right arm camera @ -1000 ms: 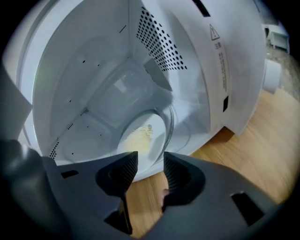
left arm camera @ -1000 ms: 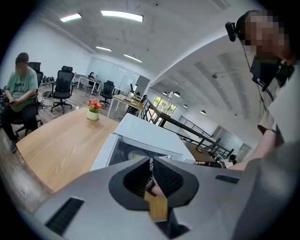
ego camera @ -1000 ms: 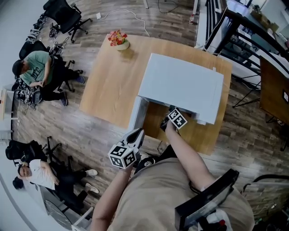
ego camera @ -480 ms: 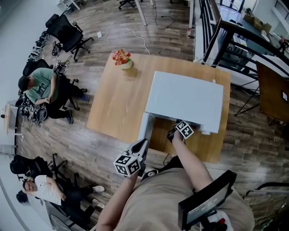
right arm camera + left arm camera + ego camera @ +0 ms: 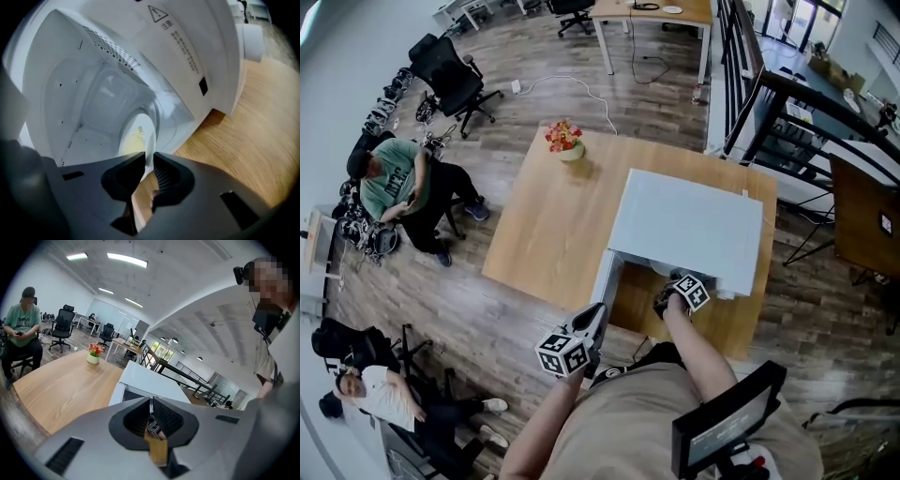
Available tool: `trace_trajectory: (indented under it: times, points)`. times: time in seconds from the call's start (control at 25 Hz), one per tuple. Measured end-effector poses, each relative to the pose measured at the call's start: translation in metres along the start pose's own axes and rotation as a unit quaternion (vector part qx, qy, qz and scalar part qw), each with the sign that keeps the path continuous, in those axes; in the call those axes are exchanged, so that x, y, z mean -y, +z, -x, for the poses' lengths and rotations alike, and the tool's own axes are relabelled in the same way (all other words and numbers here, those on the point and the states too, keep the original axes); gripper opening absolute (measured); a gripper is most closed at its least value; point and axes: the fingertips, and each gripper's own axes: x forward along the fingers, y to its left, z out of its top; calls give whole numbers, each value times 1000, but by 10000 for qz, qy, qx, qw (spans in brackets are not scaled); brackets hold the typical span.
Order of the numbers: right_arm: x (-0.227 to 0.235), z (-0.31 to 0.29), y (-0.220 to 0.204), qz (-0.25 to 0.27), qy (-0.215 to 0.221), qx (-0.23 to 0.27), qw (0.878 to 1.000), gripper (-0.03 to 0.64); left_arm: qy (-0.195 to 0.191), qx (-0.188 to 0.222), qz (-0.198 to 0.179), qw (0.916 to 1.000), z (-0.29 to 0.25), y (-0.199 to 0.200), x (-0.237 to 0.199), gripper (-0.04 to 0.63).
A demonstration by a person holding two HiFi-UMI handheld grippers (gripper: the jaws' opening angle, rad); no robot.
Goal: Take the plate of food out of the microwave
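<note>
Plate (image 5: pixel 137 136) with a few yellowish crumbs of food on it lies inside the white microwave (image 5: pixel 178 51), on the glass turntable at the bottom of the cavity, as the right gripper view shows. The right gripper (image 5: pixel 149 159) has its jaws drawn nearly together, pinched on the plate's near rim, which runs into the narrow gap between them. To the right of the microwave's front corner lies the bare wood of the table (image 5: pixel 243 140).

In the left gripper view, the left gripper (image 5: pixel 151 404) has its jaws pressed together and holds nothing. Beyond them stands the microwave (image 5: pixel 145 379) on the table (image 5: pixel 61 385), with a small pot of flowers (image 5: pixel 94 352) near the far edge. A person in a green shirt (image 5: pixel 21 333) sits at the left, with an office chair (image 5: pixel 61 326) behind.

From the head view, the microwave (image 5: pixel 689 225) sits toward the right end of the table (image 5: pixel 548 225), its door (image 5: pixel 605 277) swung open on the left side. The right gripper (image 5: pixel 667 298) reaches into the opening under the top panel, so the plate is hidden here. The left gripper (image 5: pixel 592 319) hangs off the table's near edge, apart from the microwave. The pot of flowers (image 5: pixel 565 138) stands at the table's far corner. The person in green (image 5: pixel 394 183) sits on the left, and a second person (image 5: pixel 380 394) sits lower left.
</note>
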Motion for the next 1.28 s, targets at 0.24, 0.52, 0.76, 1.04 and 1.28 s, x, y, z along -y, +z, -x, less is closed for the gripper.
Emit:
trace_trajectory:
  times: [0.24, 0.52, 0.76, 1.04, 1.28]
  points:
    - [0, 10, -7, -227, 385, -131, 9989, 49, 56, -17, 44, 10000, 5, -6, 2, 5]
    - [-13, 31, -8, -549, 1066, -343, 9922, 15, 133, -72, 184, 9997, 10, -18, 6, 5]
    - [-6, 53, -13, -704, 1339, -513, 9872, 12, 206, 118, 231, 9995, 24, -20, 10, 5]
    - [-16, 81, -2, -689, 1838, -692, 9781, 12, 271, 140, 348, 9989, 15, -30, 18, 5]
    - [-1, 120, -2, -477, 1992, -1043, 9732, 12, 250, 153, 322, 9991, 10, -42, 39, 5]
